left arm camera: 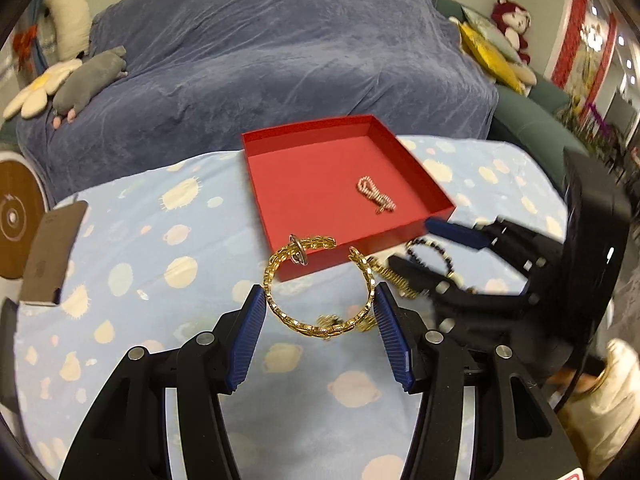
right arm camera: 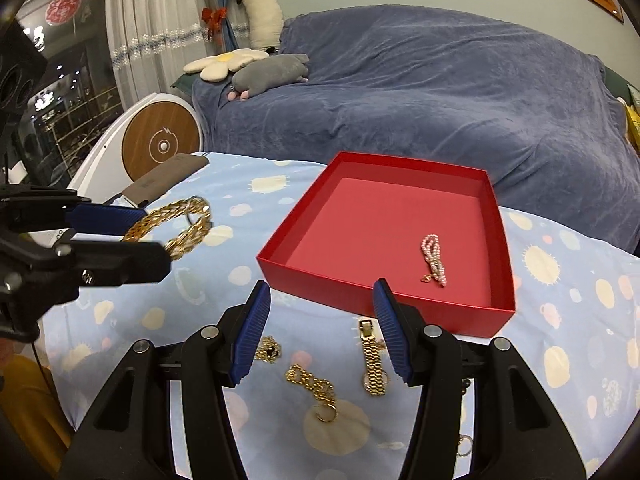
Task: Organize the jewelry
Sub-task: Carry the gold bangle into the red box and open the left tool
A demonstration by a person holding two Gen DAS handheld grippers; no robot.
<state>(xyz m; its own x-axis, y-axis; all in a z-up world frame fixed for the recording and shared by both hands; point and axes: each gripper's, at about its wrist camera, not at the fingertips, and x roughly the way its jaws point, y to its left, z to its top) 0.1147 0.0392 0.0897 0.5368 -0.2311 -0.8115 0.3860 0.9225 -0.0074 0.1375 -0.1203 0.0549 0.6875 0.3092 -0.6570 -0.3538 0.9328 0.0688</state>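
The left gripper (left arm camera: 320,304) is clamped across a gold chain bracelet (left arm camera: 316,286) held above the worktop (left arm camera: 140,280), and the red box (left arm camera: 340,188) lies just ahead at twelve o'clock, a pearl strand (left arm camera: 376,196) already inside. The right gripper (right arm camera: 320,312), jaws apart and holding nothing, hovers over a gold watch band (right arm camera: 372,360) and a loose chain (right arm camera: 314,386) on the planet-print cloth. A blue-draped sofa (right arm camera: 400,80) stands behind.

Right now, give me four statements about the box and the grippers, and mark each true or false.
1. The left gripper holds a gold bracelet. True.
2. The red box is empty. False: a pink bead bracelet lies inside it.
3. The right gripper grips a gold watch band. False: its jaws stand open and hold nothing; the watch band lies on the cloth.
4. The gold bracelet is outside the box. True.
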